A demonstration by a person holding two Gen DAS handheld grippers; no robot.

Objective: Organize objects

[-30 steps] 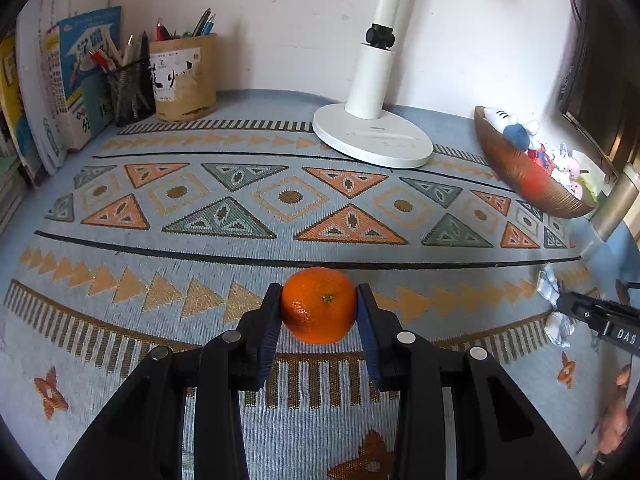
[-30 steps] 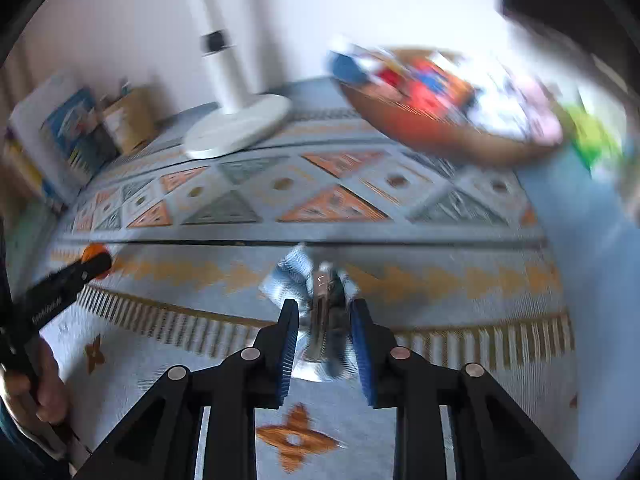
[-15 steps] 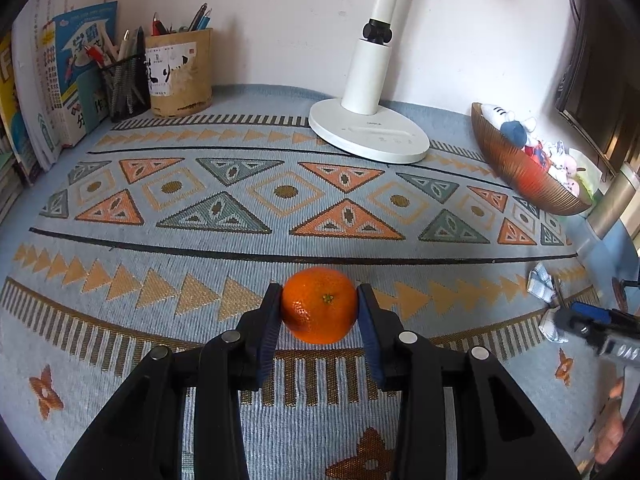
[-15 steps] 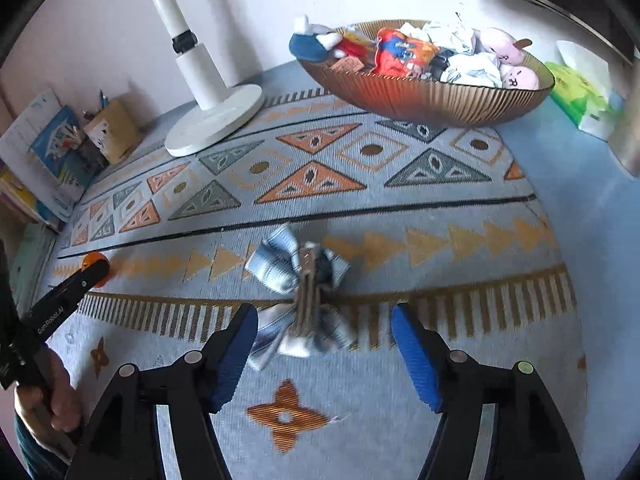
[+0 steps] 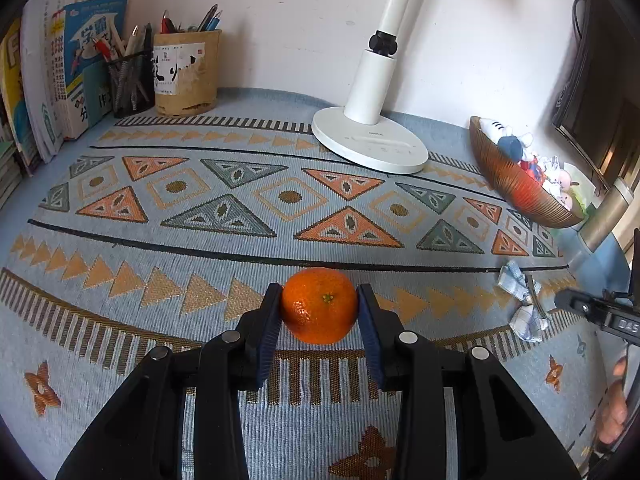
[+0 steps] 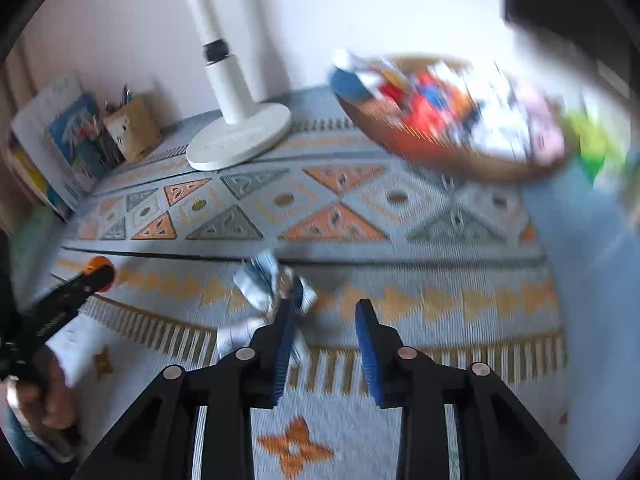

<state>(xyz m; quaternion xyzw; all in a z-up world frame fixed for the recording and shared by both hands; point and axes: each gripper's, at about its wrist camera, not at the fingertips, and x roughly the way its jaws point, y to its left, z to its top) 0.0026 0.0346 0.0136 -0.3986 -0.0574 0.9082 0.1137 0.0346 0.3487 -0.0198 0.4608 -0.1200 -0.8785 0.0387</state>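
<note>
Motion-blurred in right wrist view: wooden bowl (image 6: 440, 160) with contents smeared to colour patches, plaid hair bow (image 6: 264, 280) partly hidden behind one gripper finger (image 6: 286, 332); in left wrist view, books (image 5: 48, 80) cut by left edge, right gripper (image 5: 600, 314) cut at right edge.

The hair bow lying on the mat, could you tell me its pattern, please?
The hair bow is blue-and-white checked fabric, seen best in the left wrist view.

Orange (image 5: 319, 305) clamped in left claw (image 5: 319, 322); checked bow clip (image 5: 522, 306) lying on mat
</note>
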